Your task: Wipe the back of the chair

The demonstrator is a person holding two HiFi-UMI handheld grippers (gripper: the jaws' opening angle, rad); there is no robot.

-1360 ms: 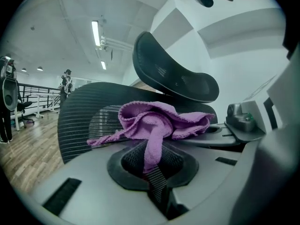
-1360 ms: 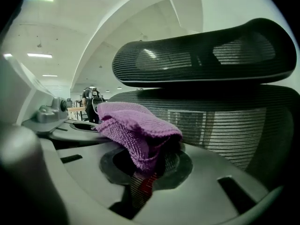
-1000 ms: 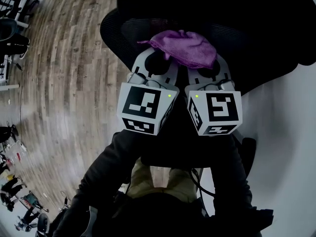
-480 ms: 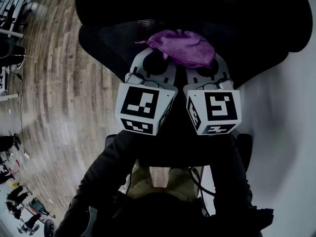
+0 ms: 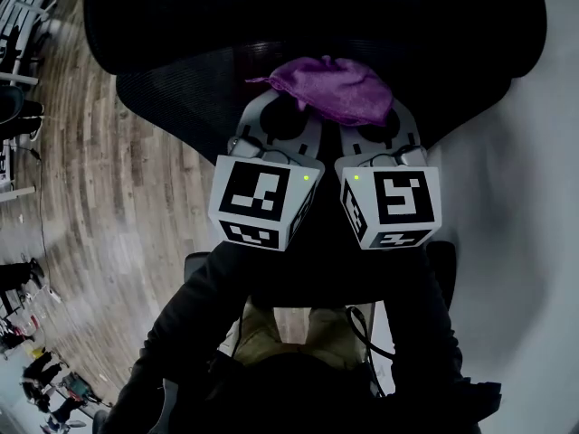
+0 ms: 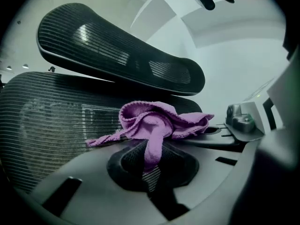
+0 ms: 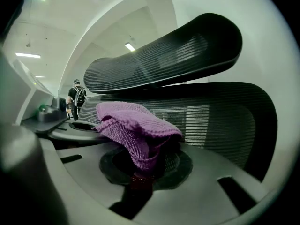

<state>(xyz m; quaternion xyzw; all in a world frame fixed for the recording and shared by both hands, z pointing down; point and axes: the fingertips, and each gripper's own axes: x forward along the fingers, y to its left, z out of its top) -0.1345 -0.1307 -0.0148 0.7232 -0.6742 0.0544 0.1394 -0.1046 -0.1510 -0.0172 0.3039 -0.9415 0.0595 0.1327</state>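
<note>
Evidently the left gripper (image 5: 282, 114) and right gripper (image 5: 378, 123) both pinch the cloth (image 5: 333, 87) near the chair back (image 5: 176, 107). Soft and light, it likely bunches; grip its middle.

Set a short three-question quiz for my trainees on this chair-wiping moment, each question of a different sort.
1. True or false: the purple knitted cloth is pinched by the left gripper alone, while the right gripper is empty.
2. Which surface lies just beyond the cloth? A. black mesh chair back B. wooden tabletop C. glass window
3. Fill in: the curved black mesh piece above the chair back is the ____.
Key: 1. False; both grippers' fingers are shut on the cloth. 2. A. 3. headrest.
</note>
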